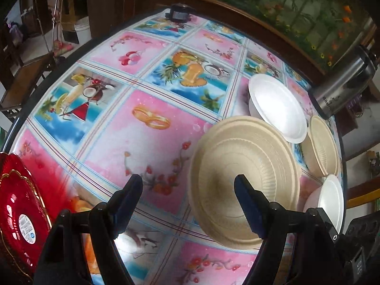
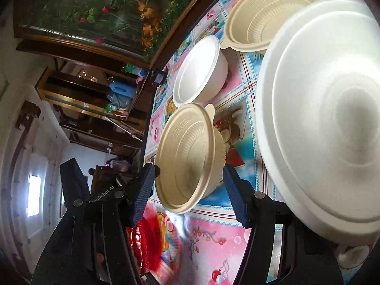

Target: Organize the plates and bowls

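In the left wrist view a large beige ribbed bowl (image 1: 244, 180) stands on the patterned tablecloth. My left gripper (image 1: 188, 199) hovers open over its left rim, one finger above the bowl's inside and the other over the cloth. Behind it are a white bowl (image 1: 277, 106), a second beige bowl (image 1: 324, 147) and another white bowl (image 1: 332, 199). My right gripper (image 2: 190, 192) is open and empty, with a beige bowl (image 2: 190, 159) just beyond its fingertips. A big white bowl (image 2: 320, 118) looms close on its right. A white bowl (image 2: 199, 71) and a beige bowl (image 2: 268, 16) lie farther off.
A red plate with gold trim (image 1: 21, 213) sits at the table's near left edge, and it shows as a red plate (image 2: 144, 244) low in the right wrist view. A steel flask (image 1: 342, 87) stands by the far right edge. A small black device (image 1: 178, 14) rests at the far side.
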`<act>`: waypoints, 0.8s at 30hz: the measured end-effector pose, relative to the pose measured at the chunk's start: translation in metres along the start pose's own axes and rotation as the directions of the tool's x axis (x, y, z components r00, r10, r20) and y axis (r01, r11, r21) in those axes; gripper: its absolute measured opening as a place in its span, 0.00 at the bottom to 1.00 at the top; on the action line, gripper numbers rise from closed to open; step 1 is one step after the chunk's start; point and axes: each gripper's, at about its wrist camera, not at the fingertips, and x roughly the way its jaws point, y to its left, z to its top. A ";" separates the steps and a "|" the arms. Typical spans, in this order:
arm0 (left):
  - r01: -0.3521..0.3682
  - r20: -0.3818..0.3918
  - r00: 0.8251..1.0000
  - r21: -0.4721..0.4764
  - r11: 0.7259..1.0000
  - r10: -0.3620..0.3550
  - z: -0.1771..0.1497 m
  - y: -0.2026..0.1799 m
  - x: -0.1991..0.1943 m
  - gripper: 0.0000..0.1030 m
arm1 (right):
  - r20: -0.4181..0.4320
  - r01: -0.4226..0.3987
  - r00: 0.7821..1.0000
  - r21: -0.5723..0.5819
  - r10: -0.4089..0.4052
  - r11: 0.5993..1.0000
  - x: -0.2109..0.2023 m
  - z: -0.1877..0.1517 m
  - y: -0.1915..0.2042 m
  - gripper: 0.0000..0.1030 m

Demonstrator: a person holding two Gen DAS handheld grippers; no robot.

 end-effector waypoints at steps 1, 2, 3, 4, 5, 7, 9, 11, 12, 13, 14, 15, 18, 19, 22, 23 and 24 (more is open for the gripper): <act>0.002 -0.003 1.000 0.004 1.000 -0.002 -0.001 -0.001 0.001 0.77 | 0.002 0.003 1.000 0.003 -0.003 1.000 0.000 0.000 0.000 0.59; -0.003 -0.004 1.000 0.010 1.000 0.003 -0.002 -0.002 0.003 0.77 | 0.002 0.001 1.000 0.006 -0.001 1.000 0.001 0.000 -0.001 0.59; -0.011 -0.003 1.000 0.017 1.000 0.011 -0.003 -0.002 0.004 0.77 | 0.000 -0.004 1.000 0.007 0.004 1.000 0.000 0.000 -0.002 0.59; -0.017 -0.004 1.000 0.021 1.000 0.017 -0.003 -0.002 0.005 0.77 | -0.005 -0.011 1.000 0.009 0.012 1.000 0.001 0.000 -0.002 0.59; -0.020 -0.007 1.000 0.024 0.999 0.021 -0.004 -0.001 0.006 0.77 | -0.008 -0.011 1.000 0.009 0.011 1.000 0.003 0.001 -0.001 0.59; -0.018 -0.012 1.000 0.020 1.000 0.018 -0.004 0.001 0.008 0.77 | -0.011 0.003 1.000 0.010 -0.002 1.000 0.007 0.001 -0.002 0.59; -0.020 -0.013 1.000 0.017 1.000 0.021 -0.004 0.002 0.010 0.77 | -0.010 0.012 1.000 0.013 -0.012 1.000 0.009 0.001 -0.001 0.59; -0.023 -0.011 1.000 0.021 1.000 0.023 -0.004 0.002 0.010 0.77 | -0.014 0.024 1.000 0.010 -0.024 1.000 0.012 0.000 -0.002 0.59; -0.028 -0.005 1.000 0.025 0.999 0.028 -0.004 0.002 0.010 0.77 | -0.015 0.031 0.999 0.008 -0.031 0.999 0.013 -0.001 -0.001 0.59; -0.035 0.002 0.999 0.030 0.999 0.035 -0.004 0.002 0.009 0.77 | -0.015 0.036 0.999 0.007 -0.036 0.999 0.014 -0.001 -0.001 0.59; -0.041 0.009 0.999 0.034 0.999 0.040 -0.004 0.002 0.009 0.77 | -0.016 0.038 0.999 0.006 -0.038 0.999 0.015 -0.001 -0.001 0.59; -0.044 0.014 0.999 0.037 0.998 0.044 -0.004 0.002 0.008 0.77 | -0.016 0.040 0.999 0.004 -0.040 0.999 0.016 0.000 -0.001 0.59; -0.043 0.018 0.999 0.043 0.998 0.042 -0.003 0.002 0.008 0.76 | -0.006 0.053 0.999 -0.001 -0.053 0.999 0.015 0.001 -0.001 0.59; -0.042 0.016 0.999 0.044 0.998 0.041 -0.003 0.001 0.008 0.76 | -0.005 0.056 0.998 0.000 -0.056 0.998 0.016 0.001 -0.001 0.59; -0.042 0.018 0.999 0.048 0.998 0.042 -0.003 0.001 0.009 0.76 | -0.006 0.066 0.998 0.000 -0.066 0.998 0.017 0.002 -0.001 0.59; -0.043 0.017 0.999 0.051 0.998 0.042 -0.003 0.000 0.010 0.76 | -0.007 0.067 0.998 -0.002 -0.067 0.998 0.017 0.002 -0.001 0.59; -0.043 0.015 0.999 0.054 0.998 0.042 -0.004 0.000 0.011 0.76 | -0.005 0.069 0.998 -0.003 -0.069 0.998 0.018 0.001 -0.001 0.59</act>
